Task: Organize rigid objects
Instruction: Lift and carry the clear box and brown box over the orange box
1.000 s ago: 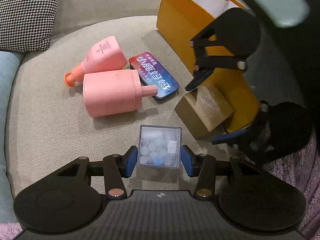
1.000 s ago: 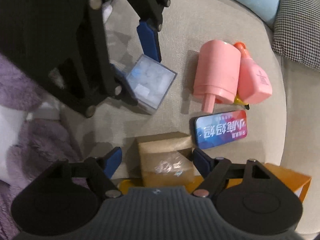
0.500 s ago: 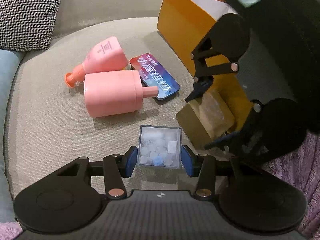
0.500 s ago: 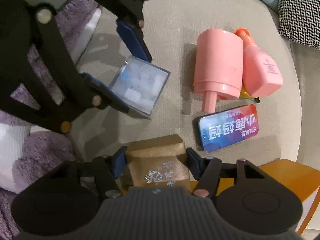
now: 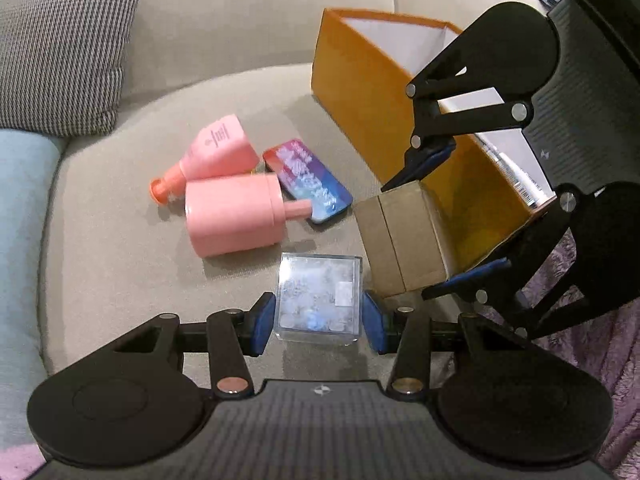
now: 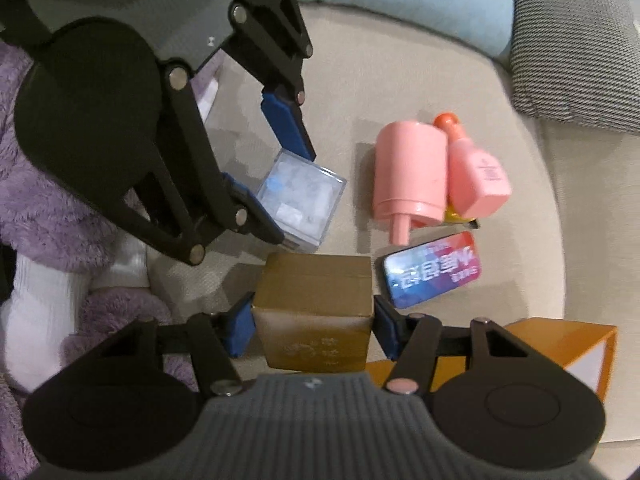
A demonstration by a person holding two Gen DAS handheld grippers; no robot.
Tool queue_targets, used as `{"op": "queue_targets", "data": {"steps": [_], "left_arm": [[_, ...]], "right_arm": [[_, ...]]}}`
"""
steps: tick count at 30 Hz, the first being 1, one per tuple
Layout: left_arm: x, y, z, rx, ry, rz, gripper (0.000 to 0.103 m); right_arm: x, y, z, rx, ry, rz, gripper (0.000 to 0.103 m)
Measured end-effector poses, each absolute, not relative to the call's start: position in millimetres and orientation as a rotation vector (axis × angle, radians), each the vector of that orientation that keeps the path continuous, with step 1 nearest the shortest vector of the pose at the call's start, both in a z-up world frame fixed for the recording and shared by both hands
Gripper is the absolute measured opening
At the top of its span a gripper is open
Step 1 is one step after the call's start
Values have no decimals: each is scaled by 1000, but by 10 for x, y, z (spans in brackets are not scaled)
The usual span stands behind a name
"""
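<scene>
My left gripper (image 5: 318,323) is shut on a clear plastic cube box (image 5: 318,294) of white and blue bits; it also shows in the right wrist view (image 6: 300,204). My right gripper (image 6: 313,329) is shut on a brown cardboard box (image 6: 314,312), lifted and tilted beside the orange box (image 5: 368,92); the cardboard box also shows in the left wrist view (image 5: 400,240). A pink round container (image 5: 232,216), a pink bottle with an orange cap (image 5: 212,152) and a colourful flat tin (image 5: 308,180) lie on the beige sofa seat (image 5: 120,260).
A houndstooth cushion (image 5: 60,56) and a light blue cushion (image 5: 16,208) sit at the seat's left. A purple fluffy blanket (image 6: 48,216) and a white cloth lie by the grippers. The orange box is open at the top with white inner walls.
My right gripper has closed on the cardboard box and lifted and tilted it. My left gripper has closed in on the clear cube box and raised it a little.
</scene>
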State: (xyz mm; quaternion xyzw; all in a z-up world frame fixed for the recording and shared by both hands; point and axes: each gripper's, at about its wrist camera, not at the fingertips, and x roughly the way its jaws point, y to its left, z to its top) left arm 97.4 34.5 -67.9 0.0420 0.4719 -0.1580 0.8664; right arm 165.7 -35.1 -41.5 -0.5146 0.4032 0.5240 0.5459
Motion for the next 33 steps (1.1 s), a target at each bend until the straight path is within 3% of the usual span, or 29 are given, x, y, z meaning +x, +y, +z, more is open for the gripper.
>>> {"op": "queue_targets", "data": {"steps": [21,27,33], "left_arm": [[1130,-269,594,319,734,-540,53],[1527,-665,642,476,710,-680,53],[1903,-1032,329,655,762,-826,53]], "right_arm": [[1879,-1182,736,-1098,796,1035,62],[2110,-1535,662,-1141,854,949,62],[2358,-1856,396,-1112,929,916,62]]}}
